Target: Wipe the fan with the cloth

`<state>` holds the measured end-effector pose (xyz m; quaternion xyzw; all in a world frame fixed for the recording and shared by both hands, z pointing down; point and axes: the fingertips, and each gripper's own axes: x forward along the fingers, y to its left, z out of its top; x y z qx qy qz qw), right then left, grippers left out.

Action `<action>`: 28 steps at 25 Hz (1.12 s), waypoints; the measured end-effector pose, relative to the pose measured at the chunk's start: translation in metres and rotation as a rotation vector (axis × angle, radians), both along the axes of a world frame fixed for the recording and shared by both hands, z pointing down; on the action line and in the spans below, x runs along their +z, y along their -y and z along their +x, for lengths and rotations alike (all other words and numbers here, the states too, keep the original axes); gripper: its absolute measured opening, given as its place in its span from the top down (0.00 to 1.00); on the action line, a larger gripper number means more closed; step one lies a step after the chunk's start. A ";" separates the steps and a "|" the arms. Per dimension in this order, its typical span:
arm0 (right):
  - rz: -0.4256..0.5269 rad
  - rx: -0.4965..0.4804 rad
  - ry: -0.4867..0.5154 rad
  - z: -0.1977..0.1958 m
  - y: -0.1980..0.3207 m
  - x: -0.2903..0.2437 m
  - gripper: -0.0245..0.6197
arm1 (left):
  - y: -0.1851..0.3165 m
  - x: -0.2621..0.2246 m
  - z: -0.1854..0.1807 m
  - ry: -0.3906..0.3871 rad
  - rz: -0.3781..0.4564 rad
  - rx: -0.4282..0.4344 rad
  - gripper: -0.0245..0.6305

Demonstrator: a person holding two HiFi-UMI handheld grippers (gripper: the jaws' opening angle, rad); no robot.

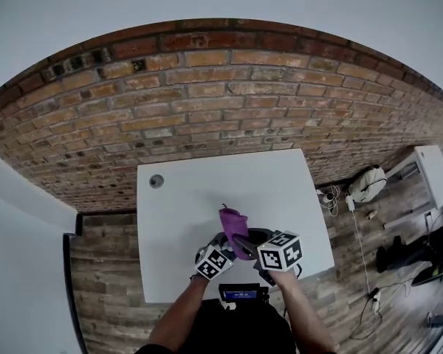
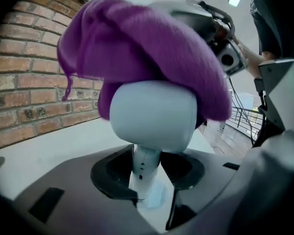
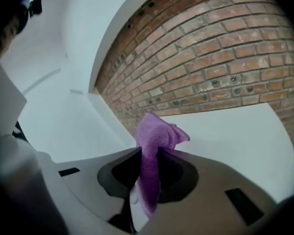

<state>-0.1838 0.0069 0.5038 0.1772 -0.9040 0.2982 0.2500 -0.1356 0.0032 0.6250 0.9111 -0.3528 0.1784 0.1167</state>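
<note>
A small white fan [image 2: 153,114] stands over the white table [image 1: 184,198], and my left gripper [image 2: 147,180] is shut on its thin stem [image 2: 143,168]. A purple cloth [image 2: 142,48] lies draped over the top of the fan's rounded head. My right gripper [image 3: 148,180] is shut on a fold of that cloth [image 3: 154,141], which sticks up past its jaws. In the head view both grippers, left [image 1: 223,248] and right [image 1: 249,245], sit close together near the table's front edge with the cloth [image 1: 234,223] between them. The fan itself is hidden there.
A round cable hole [image 1: 156,181] sits at the table's far left corner. A brick wall [image 1: 207,102] runs behind the table. On the wooden floor to the right are a white bag [image 1: 369,183], cables [image 1: 358,234] and a small white side table [image 1: 435,172].
</note>
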 end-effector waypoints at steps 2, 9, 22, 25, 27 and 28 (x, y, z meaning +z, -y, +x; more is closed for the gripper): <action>0.020 0.016 -0.023 0.009 0.005 0.017 0.85 | -0.001 0.000 0.000 0.013 -0.003 0.007 0.69; -0.185 0.283 0.064 0.082 0.024 0.084 0.85 | -0.001 0.004 -0.001 0.042 0.004 0.013 0.69; -0.167 0.112 0.330 0.031 0.018 -0.025 0.85 | -0.043 -0.029 -0.093 0.003 -0.022 -0.266 0.55; -0.164 0.061 0.245 0.020 0.011 0.001 0.85 | -0.033 -0.068 -0.111 -0.101 -0.037 -0.376 0.69; -0.168 0.107 0.228 0.028 0.014 0.021 0.85 | -0.025 -0.090 -0.097 -0.099 -0.032 -0.335 0.80; -0.183 0.148 0.244 0.035 0.017 0.027 0.85 | -0.022 -0.100 -0.087 -0.088 -0.029 -0.299 0.83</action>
